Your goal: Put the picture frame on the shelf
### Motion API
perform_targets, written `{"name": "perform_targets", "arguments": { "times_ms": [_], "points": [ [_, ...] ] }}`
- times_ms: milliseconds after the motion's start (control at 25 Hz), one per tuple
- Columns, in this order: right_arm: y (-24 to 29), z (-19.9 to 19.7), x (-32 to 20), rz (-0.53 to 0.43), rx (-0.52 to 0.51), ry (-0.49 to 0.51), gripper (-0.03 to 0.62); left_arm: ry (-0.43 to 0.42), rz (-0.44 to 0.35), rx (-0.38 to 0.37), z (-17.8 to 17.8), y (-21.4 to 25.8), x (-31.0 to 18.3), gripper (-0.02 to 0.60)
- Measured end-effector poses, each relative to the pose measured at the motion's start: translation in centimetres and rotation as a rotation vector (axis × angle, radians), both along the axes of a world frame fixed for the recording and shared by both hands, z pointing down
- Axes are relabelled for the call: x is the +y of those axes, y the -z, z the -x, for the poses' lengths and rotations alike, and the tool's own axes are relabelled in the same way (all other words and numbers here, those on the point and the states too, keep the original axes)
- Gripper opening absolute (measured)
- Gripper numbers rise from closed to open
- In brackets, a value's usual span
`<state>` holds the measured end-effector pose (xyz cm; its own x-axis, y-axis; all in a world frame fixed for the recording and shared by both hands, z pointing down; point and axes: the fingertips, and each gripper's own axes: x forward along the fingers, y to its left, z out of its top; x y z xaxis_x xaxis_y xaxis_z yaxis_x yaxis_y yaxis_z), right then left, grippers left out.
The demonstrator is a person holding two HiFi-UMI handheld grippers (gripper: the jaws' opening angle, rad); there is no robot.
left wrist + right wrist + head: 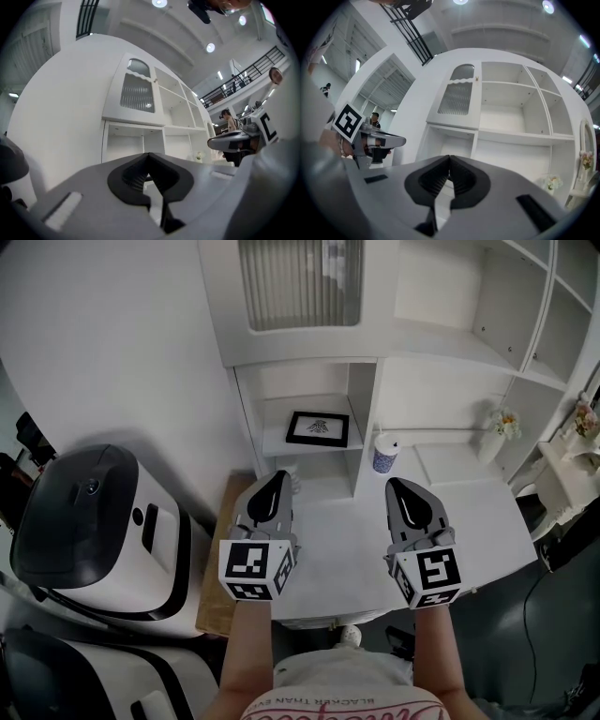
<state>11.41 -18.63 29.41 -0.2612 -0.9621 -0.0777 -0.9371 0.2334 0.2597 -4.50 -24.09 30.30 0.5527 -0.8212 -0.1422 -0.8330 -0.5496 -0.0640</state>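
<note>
A tall white shelf unit [441,343] is seen at the back of a white tabletop [342,554], with a bulky white and black machine [94,521] set on the floor to its left. Two claws are held level over the tabletop, side by side and apart from each other. The left claw [279,476] [149,157] is closed, pad against pad, with nothing gripped. The right claw [449,159] [398,486] is likewise pressed together and empty. The black picture frame [318,427] is found on the small shelf board in the unit's lower left compartment, beyond the left claw and untouched by it. A patterned cup [384,454] is placed just right of that compartment.
</note>
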Motion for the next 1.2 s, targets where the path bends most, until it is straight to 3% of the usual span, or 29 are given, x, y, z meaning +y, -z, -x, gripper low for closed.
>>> {"name": "perform_targets", "arguments": {
  "times_ms": [200,1200],
  "points": [
    [0.4,0.2,0.4,-0.007,0.002,0.006,0.009,0.0,-0.068,-0.047,-0.6,1.0,0.9,0.009],
    [0.6,0.3,1.5,-0.013,0.007,0.015,0.009,0.001,-0.155,-0.064,-0.9,2.9,2.8,0.009]
  ]
}}
